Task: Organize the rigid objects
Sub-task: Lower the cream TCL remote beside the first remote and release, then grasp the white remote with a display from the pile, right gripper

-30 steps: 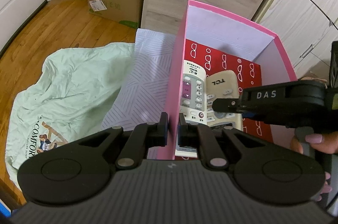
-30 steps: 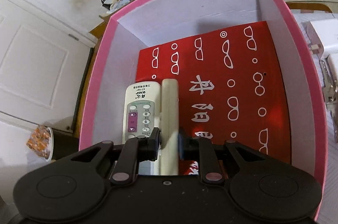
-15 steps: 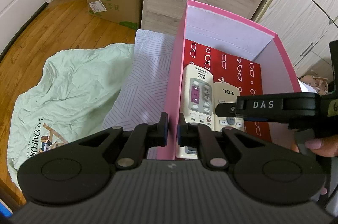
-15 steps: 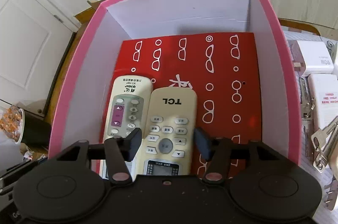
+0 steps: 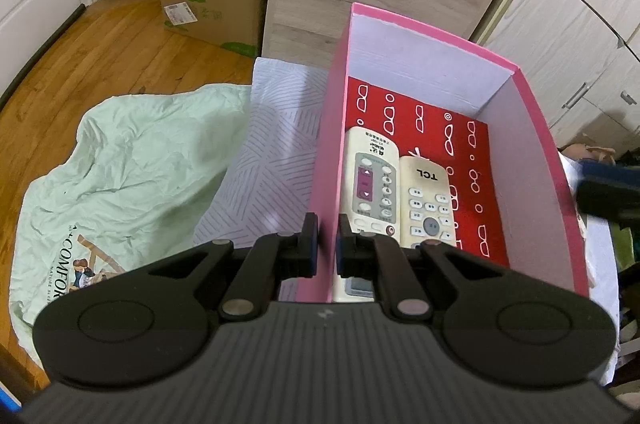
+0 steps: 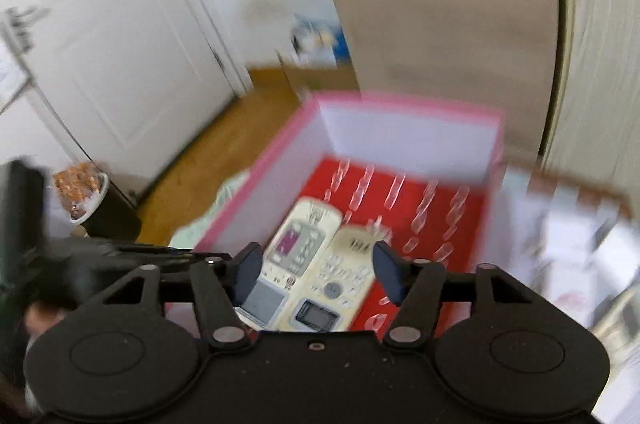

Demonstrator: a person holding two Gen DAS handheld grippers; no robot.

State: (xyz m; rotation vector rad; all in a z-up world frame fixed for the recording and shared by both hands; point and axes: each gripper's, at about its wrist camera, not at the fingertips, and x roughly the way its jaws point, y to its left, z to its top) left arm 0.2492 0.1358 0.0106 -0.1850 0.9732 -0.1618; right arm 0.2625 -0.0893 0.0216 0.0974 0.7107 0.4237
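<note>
The left gripper [image 5: 324,238] pinches the pink box [image 5: 536,128] wall to steady it; the right gripper [image 6: 316,272] is opening, empty, above the two remotes [image 5: 396,192].

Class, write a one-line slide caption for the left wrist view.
Left gripper pinches the pink box wall; two remotes lie side by side inside.

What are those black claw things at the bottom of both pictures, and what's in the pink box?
They are two-finger grabbers that a person holds, one in each hand. Each has a camera looking along its fingers, so each picture comes from one grabber. The left gripper is pinching the wall of the tall pink cardboard box to steady it. The right gripper holds nothing; its jaws are opening above the box. Inside, on a red liner, lie two cream remote controls side by side: one with a purple panel and one marked TCL.
</note>
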